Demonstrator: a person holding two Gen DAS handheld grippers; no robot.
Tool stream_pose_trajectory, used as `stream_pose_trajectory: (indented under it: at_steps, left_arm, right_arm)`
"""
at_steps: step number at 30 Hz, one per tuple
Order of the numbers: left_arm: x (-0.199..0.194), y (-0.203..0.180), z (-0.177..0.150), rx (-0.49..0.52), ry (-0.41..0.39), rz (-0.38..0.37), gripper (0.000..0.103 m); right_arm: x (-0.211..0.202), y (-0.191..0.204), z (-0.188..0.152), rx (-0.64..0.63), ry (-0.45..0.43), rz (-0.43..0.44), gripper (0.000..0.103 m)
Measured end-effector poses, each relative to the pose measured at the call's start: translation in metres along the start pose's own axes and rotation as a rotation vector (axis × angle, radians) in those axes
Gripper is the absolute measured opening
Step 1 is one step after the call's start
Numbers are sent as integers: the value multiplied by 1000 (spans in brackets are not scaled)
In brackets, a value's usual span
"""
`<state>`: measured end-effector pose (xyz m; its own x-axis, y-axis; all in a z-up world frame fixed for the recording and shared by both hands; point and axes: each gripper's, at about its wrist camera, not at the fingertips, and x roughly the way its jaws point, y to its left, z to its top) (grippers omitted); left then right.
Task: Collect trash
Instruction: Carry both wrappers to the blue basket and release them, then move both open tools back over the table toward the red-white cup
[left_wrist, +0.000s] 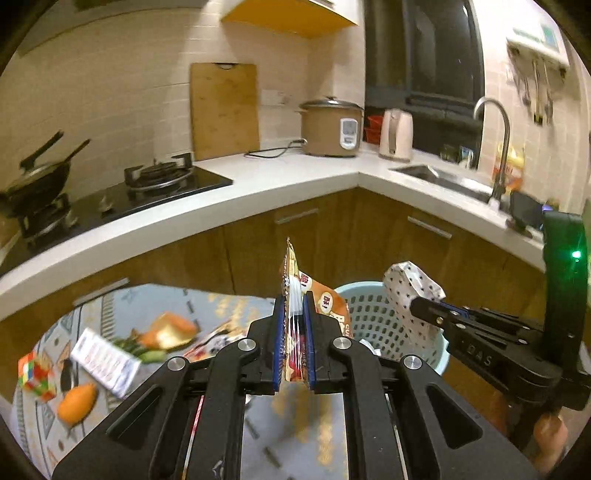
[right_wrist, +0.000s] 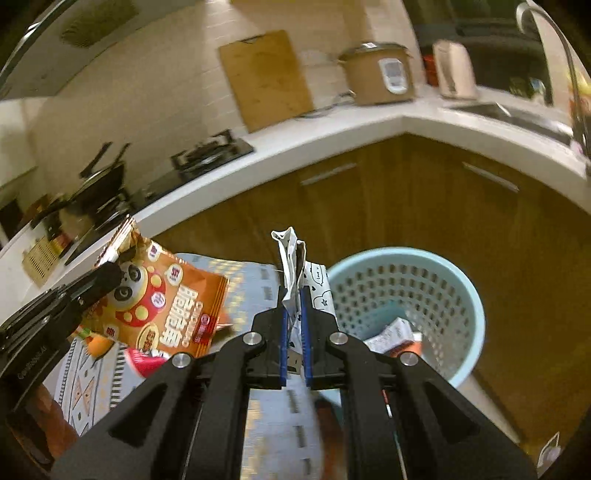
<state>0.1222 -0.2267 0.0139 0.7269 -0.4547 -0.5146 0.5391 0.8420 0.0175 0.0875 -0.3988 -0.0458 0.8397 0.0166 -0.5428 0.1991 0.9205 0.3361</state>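
While left tongs (left_wrist: 294, 295) clamp glossy orange packet (left_wrist: 291, 280), right tongs (right_wrist: 294, 295) pinch crumpled dotted paper (right_wrist: 291, 254), perforated blue basket (right_wrist: 469, 295) near.

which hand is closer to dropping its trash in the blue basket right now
Right. The right gripper holds the white patterned wrapper right beside the blue basket rim. The left gripper, shut on the orange snack bag, sits farther over the table.
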Motion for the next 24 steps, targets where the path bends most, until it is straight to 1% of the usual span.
stream_pose_trajectory:
  at_steps: [2,6,10,14,16,18,19,20,24]
  left_arm:
    - [16,-13,0,25,12,-4,8]
    - [46,-27,-1,34,51,-29,8]
    - [74,-33,-5,36,95,-40,8]
    - [92,-35,-6,41,117,-36,9]
    - [99,-35,-6,38,124,-32,9]
    - [104,-32,-6,33,127,-18,22]
    - [106,-30,-6,27,128,-13,34]
    - [106,-29,-6,22,129,-9,42]
    - [101,-17,-7,-2,124,1,46]
  right_arm:
    - [7,-16,-1,30,18,-17,5]
    - [23,-39,-4,60,52,-41,4]
    - [43,-56,-7,90,94,-49,5]
    - [59,-71,-10,113,127,-57,5]
    - [63,-75,-11,122,130,-59,5]
    - [66,-79,-11,123,128,-58,5]
    - [71,-81,-11,120,134,-67,5]
    - [74,-81,-11,118,143,-72,5]
    - [82,-84,-12,117,169,-71,8]
